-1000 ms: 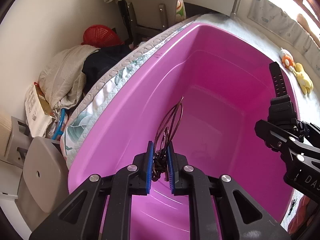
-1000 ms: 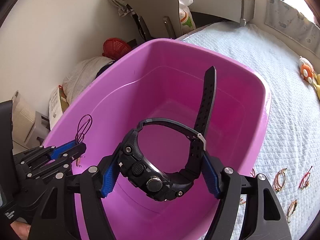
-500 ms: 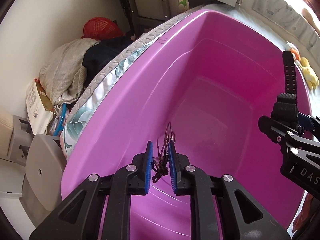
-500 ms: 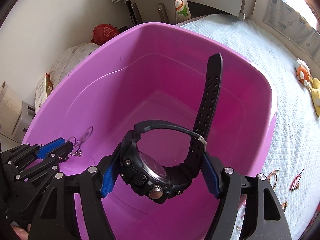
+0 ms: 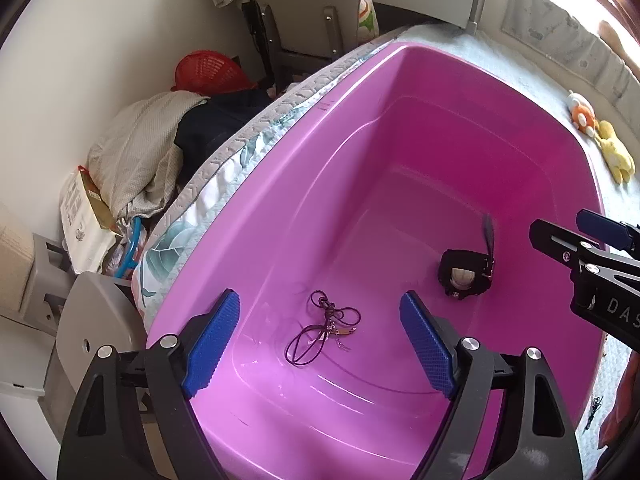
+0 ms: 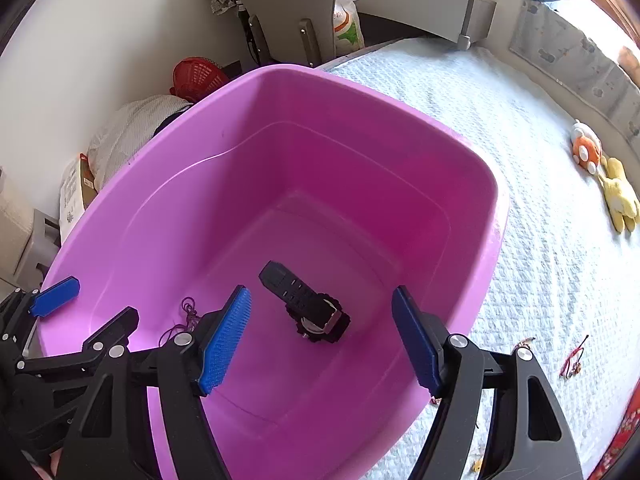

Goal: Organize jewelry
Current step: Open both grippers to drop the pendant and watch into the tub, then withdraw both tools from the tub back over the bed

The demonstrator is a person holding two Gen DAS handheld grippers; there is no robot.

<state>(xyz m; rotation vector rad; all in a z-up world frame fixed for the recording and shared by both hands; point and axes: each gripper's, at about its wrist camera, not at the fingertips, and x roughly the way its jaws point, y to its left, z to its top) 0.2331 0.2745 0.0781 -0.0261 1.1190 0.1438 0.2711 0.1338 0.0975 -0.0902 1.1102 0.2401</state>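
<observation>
Both grippers spread wide over the pink tub (image 5: 400, 140), nothing clamped in either. Left gripper (image 5: 320, 336) at the bottom of the left wrist frame, blue pads (image 5: 212, 344) far apart, gap looking straight down at the tub floor. Dark purple cord necklace (image 5: 326, 330) lying loose on that floor, low center of frame, between the pads in view but well below them, touching neither. Black watch (image 5: 466, 276) further right on the same floor, mid-right of frame, strap sticking up and a bit blurred. Right gripper (image 6: 322, 338) same deal in the right wrist frame: pads apart, holding nothing, watch (image 6: 316, 312) sitting on the tub floor in the gap between them, strap pointing toward upper left. Necklace (image 6: 188, 312) only partly visible there, tucked behind the left pad. Left gripper (image 6: 86, 308) poking in from the lower left edge of that frame, also gaping. A few more cord bracelets (image 6: 574, 362) lying on the white bedspread (image 6: 520, 160) outside the tub, lower right. Orange and yellow plush toys (image 6: 604, 176) near the right edge. Red basket (image 5: 208, 72) and heap of clothes (image 5: 140, 152) off in the upper left beside the bed.
</observation>
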